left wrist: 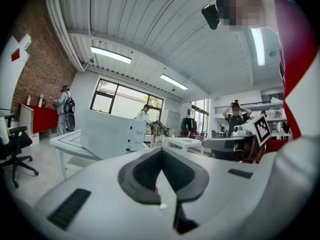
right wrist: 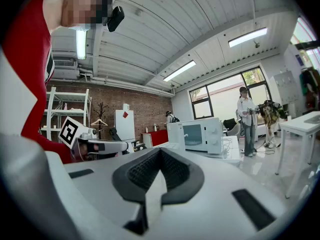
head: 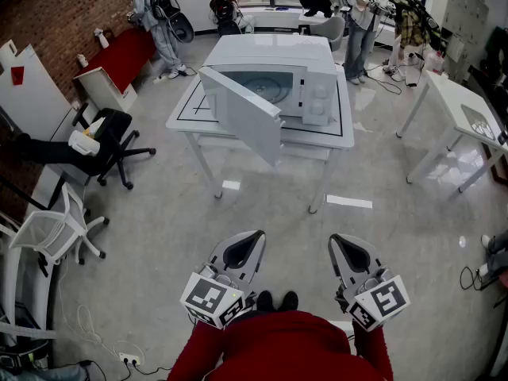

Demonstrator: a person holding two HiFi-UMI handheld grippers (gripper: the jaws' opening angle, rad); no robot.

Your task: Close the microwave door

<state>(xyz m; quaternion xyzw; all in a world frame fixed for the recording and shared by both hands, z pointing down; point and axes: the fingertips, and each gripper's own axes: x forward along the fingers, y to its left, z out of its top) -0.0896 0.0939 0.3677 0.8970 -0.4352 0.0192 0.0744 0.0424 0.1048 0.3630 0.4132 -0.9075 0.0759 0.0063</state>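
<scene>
Microwave (head: 274, 74): a white, smooth, boxy case at the middle of the desk (head: 184, 116). A round plate shows in the open cavity, and there is a knob panel on its right side. Any lettering is too small to read.
Door (head: 242, 116): a flat white slab hinged at the microwave's left, standing wide open and swung out toward the desk's near edge.
Desk: a white square top with a thin black line drawn just inside its edges.
Left gripper (head: 252, 238): a pale shell with dark ribbed pads. Its jaws are closed together with nothing between them, well short of the desk.
Right gripper (head: 340, 241): the same build, with its jaws also pressed together and empty.
Marker cubes (head: 213, 298): black-and-white square patterns, with no words on them.
</scene>
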